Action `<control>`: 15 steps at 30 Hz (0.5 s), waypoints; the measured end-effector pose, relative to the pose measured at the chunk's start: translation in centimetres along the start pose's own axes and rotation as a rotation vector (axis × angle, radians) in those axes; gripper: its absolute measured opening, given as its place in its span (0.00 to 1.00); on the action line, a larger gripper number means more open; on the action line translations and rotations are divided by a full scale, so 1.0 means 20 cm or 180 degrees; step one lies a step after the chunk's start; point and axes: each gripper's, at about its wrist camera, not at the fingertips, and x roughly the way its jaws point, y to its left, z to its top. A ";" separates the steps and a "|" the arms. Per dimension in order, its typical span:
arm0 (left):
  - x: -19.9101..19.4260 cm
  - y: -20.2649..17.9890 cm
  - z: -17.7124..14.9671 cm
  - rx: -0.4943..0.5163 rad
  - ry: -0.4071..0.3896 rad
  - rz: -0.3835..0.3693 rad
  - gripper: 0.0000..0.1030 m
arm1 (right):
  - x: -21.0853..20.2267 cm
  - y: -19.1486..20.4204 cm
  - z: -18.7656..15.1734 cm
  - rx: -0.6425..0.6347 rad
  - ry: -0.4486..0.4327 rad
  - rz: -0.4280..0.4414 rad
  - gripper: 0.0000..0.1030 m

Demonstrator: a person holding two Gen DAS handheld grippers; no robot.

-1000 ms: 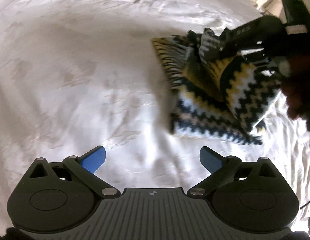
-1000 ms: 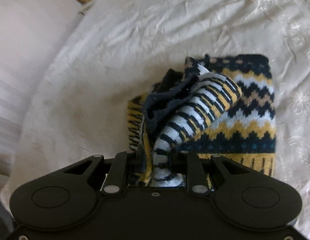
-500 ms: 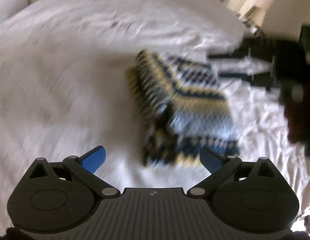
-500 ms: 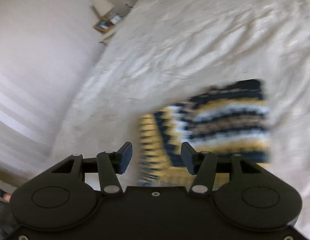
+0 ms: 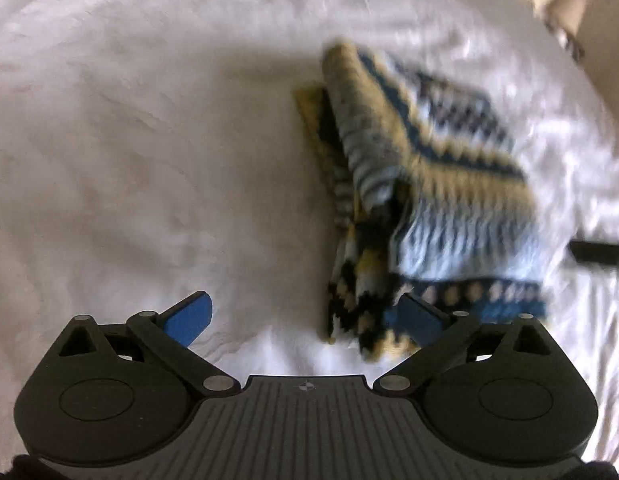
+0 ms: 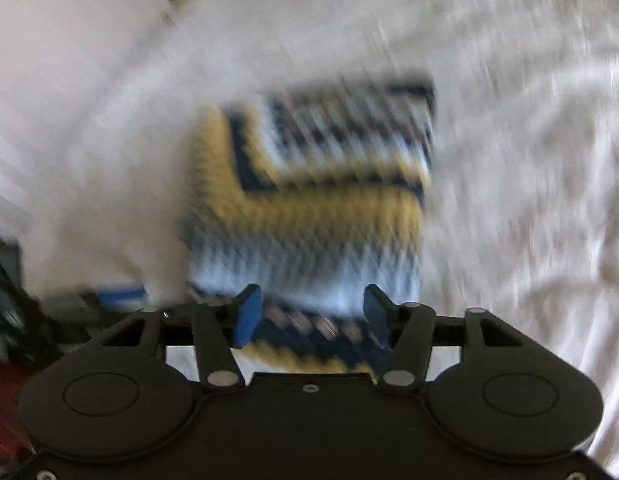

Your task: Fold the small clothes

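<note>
A knitted sweater [image 5: 429,200] with yellow, navy and white zigzag bands lies folded into a compact rectangle on the white bed sheet [image 5: 149,160]. In the left wrist view it lies right of centre; my left gripper [image 5: 305,316] is open and empty, its right blue pad over the sweater's near corner. In the right wrist view the sweater [image 6: 317,208] is straight ahead, blurred by motion. My right gripper [image 6: 309,312] is open and empty just above the sweater's near edge.
The wrinkled white sheet [image 6: 529,160] spreads all around the sweater. A dark piece of the other gripper [image 5: 597,254] shows at the right edge of the left wrist view. Blurred furniture [image 5: 565,8] stands beyond the bed's far right.
My right gripper let go of the sweater's folded part, opened and pulled back. The sweater now lies flat and folded. Both cameras have moved closer to it.
</note>
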 end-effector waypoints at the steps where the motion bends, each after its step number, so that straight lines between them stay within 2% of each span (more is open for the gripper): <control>1: -0.06 0.00 -0.01 -0.0068 -0.0083 0.0000 0.97 | -0.09 0.04 0.05 -0.0071 -0.0186 0.0047 0.81; 5: -0.31 -0.02 -0.05 -0.0341 -0.0415 -0.0026 0.97 | -0.44 0.23 0.27 -0.0305 -0.0963 0.0378 0.86; 7: -0.40 -0.03 -0.08 -0.0447 -0.0517 -0.0003 0.97 | -0.57 0.33 0.35 -0.0478 -0.1184 0.0568 0.89; 10: -0.49 -0.06 -0.13 -0.0586 -0.0592 -0.0007 0.97 | -0.72 0.51 0.39 -0.1029 -0.1197 0.1077 0.98; 11: -0.49 -0.08 -0.13 -0.0590 -0.0598 0.0017 0.97 | -0.75 0.55 0.39 -0.1161 -0.1202 0.1162 0.99; 13: -0.53 -0.09 -0.15 -0.0578 -0.0634 0.0088 0.97 | -0.79 0.58 0.36 -0.1312 -0.1269 0.1150 0.99; 15: -0.55 -0.10 -0.18 -0.0588 -0.0662 0.0152 0.98 | -0.79 0.58 0.33 -0.1365 -0.1317 0.0905 0.99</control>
